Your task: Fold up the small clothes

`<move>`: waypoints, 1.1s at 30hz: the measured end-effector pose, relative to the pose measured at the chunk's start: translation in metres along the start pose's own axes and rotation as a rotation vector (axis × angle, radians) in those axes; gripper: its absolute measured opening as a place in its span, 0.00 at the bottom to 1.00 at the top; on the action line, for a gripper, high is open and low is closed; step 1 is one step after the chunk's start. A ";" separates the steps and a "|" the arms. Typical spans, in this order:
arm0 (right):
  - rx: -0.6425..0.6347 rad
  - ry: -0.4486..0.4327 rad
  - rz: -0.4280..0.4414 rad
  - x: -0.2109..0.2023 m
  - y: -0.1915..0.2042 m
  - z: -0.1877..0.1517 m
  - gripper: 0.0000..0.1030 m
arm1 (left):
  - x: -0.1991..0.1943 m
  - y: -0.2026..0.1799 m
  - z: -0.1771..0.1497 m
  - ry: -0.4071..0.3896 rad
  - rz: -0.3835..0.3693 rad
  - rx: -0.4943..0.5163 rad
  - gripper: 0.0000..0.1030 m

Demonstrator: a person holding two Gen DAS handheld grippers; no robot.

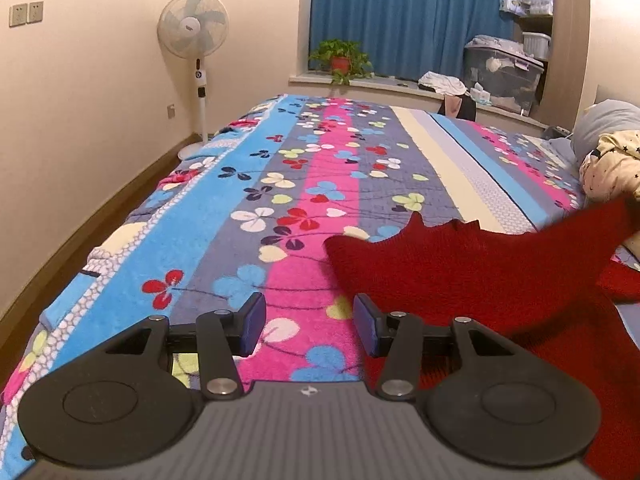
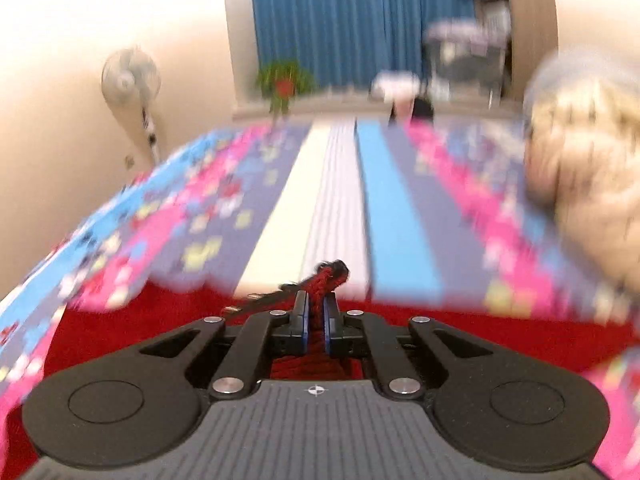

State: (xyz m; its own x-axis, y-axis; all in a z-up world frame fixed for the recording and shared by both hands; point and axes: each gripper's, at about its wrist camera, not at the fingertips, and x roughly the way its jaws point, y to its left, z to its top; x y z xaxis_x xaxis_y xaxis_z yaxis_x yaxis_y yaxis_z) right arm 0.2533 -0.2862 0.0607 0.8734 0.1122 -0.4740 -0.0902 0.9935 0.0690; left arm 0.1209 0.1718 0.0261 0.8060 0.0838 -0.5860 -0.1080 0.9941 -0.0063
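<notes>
The left gripper (image 1: pixel 310 326) hangs spread wide over the quilt (image 1: pixel 240 208), grasping nothing; the red sweater (image 1: pixel 480 272) lies at its 3 o'clock, one edge lifted toward 2 o'clock. The right gripper (image 2: pixel 316 312) is clenched on a bunched fold of that sweater (image 2: pixel 320 280). Its view is blurred.

open quilt (image 1: pixel 280 208) left of sweater (image 1: pixel 480 280)
</notes>
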 end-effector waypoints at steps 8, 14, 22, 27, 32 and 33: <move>0.133 0.190 -0.246 0.062 -0.047 -0.038 0.14 | 0.026 -0.017 -0.003 0.043 -0.022 0.037 0.52; 0.087 0.225 0.020 0.076 -0.017 -0.086 0.32 | 0.039 -0.034 -0.008 0.057 -0.069 0.069 0.52; 0.134 0.226 0.038 0.061 -0.036 -0.118 0.40 | 0.063 -0.053 -0.017 0.103 -0.100 0.100 0.52; 0.301 0.170 -0.072 0.053 -0.087 -0.101 0.47 | 0.089 -0.062 -0.025 0.194 -0.090 0.115 0.52; 0.600 0.104 -0.289 0.045 -0.166 -0.105 0.49 | 0.115 -0.057 -0.041 0.324 -0.023 0.147 0.57; 0.686 0.091 -0.358 0.042 -0.186 -0.111 0.49 | 0.115 -0.055 -0.041 0.318 -0.028 0.146 0.58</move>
State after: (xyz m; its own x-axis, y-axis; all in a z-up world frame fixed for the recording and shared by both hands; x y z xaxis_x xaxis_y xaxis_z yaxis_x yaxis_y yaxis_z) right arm 0.2536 -0.4643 -0.0690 0.7480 -0.1823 -0.6382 0.5317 0.7401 0.4117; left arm 0.1955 0.1241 -0.0738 0.5835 0.0540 -0.8103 0.0146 0.9969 0.0770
